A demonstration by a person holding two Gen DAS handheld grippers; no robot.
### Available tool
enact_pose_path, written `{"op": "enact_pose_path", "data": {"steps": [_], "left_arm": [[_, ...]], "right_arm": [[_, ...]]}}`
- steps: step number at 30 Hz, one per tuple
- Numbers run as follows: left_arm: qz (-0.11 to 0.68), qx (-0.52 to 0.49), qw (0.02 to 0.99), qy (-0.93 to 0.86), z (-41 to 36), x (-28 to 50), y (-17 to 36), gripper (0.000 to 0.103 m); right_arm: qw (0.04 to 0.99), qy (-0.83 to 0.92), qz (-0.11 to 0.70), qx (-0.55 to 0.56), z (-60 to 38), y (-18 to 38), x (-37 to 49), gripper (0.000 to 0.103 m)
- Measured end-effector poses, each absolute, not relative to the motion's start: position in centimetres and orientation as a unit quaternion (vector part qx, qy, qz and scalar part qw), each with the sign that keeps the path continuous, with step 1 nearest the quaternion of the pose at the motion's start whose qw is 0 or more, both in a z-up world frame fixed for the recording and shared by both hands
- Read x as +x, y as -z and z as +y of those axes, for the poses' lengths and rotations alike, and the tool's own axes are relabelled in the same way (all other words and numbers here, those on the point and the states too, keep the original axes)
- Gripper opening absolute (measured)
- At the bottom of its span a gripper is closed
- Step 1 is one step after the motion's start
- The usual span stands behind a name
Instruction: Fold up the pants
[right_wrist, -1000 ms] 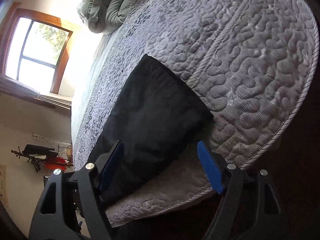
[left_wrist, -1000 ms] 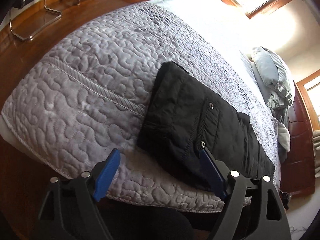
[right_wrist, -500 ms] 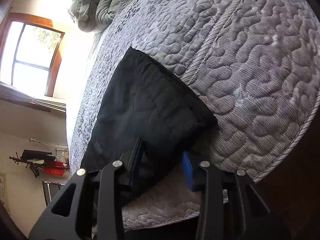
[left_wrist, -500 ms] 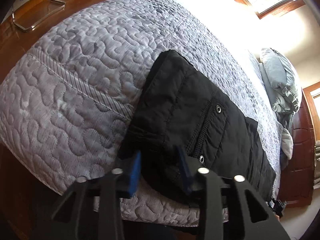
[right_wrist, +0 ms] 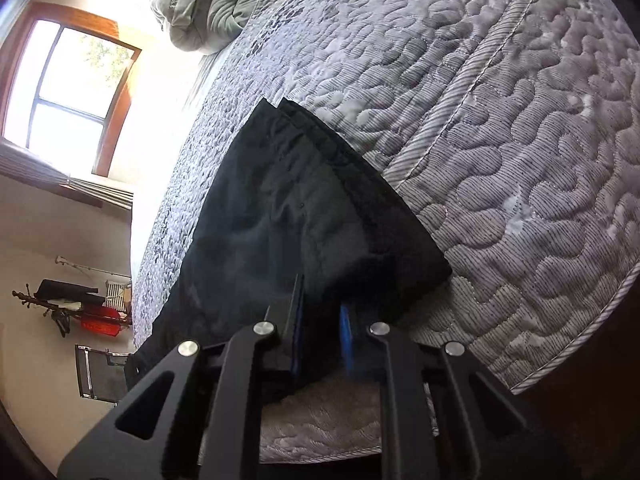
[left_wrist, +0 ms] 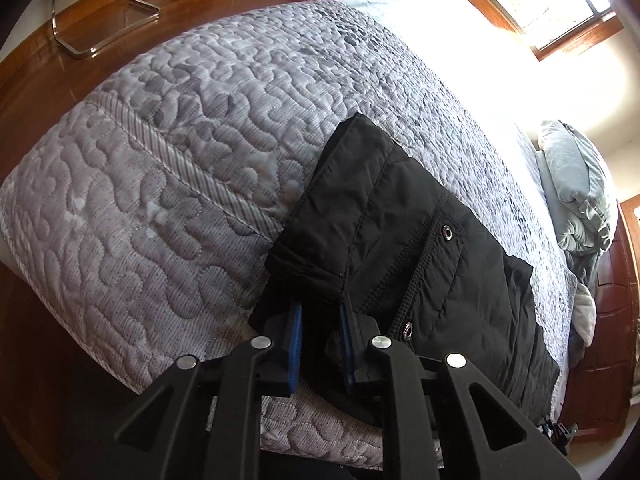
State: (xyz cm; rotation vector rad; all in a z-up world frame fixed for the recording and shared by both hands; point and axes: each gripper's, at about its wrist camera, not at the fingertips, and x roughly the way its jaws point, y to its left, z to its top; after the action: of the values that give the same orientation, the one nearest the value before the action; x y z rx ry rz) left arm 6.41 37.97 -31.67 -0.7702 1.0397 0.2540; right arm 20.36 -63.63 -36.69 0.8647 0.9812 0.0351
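Black pants (left_wrist: 420,240) lie folded lengthwise along the near edge of a grey quilted bed (left_wrist: 192,152). The waistband end with metal snaps shows in the left wrist view. My left gripper (left_wrist: 320,320) is shut on the near waistband corner of the pants. In the right wrist view the other end of the pants (right_wrist: 288,208) lies on the quilt (right_wrist: 500,120). My right gripper (right_wrist: 322,320) is shut on the near corner of that end. Both pinched corners are bunched between the blue pads.
Grey pillows (left_wrist: 576,188) are piled at the head of the bed, also in the right wrist view (right_wrist: 216,0). A chrome chair (left_wrist: 100,12) stands on the wooden floor beyond the bed. A window (right_wrist: 68,92) and a rack with red items (right_wrist: 92,312) are at left.
Both grippers were open one second ago and have moved in and closed on the near edge of the pants. The pinched fabric now bunches up a little.
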Motion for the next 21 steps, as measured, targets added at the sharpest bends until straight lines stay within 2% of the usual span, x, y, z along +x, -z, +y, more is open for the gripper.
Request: {"op": "enact_pose_path", "data": {"steps": [12, 14, 16, 18, 20, 21], "left_arm": [[0.502, -0.332, 0.791, -0.106, 37.3, 6.9, 32.1, 0.017], [0.503, -0.329, 0.793, -0.101, 37.3, 6.9, 32.0, 0.019], [0.500, -0.325, 0.797, -0.091, 37.2, 6.9, 31.5, 0.022], [0.494, -0.324, 0.803, -0.081, 37.1, 6.7, 30.9, 0.032], [0.481, -0.325, 0.811, -0.076, 37.0, 6.3, 30.1, 0.065], [0.473, -0.320, 0.818, -0.077, 36.8, 6.2, 29.7, 0.069]], "right_arm": [[0.779, -0.005, 0.457, 0.430, -64.8, 39.0, 19.0, 0.013], [0.778, -0.007, 0.448, 0.441, -65.4, 38.3, 18.6, 0.017], [0.788, 0.002, 0.438, 0.434, -66.1, 36.8, 18.0, 0.026], [0.792, -0.003, 0.434, 0.429, -66.4, 35.5, 17.6, 0.026], [0.796, -0.005, 0.435, 0.420, -66.2, 34.5, 17.5, 0.029], [0.798, -0.003, 0.433, 0.418, -66.2, 34.1, 17.4, 0.031]]}}
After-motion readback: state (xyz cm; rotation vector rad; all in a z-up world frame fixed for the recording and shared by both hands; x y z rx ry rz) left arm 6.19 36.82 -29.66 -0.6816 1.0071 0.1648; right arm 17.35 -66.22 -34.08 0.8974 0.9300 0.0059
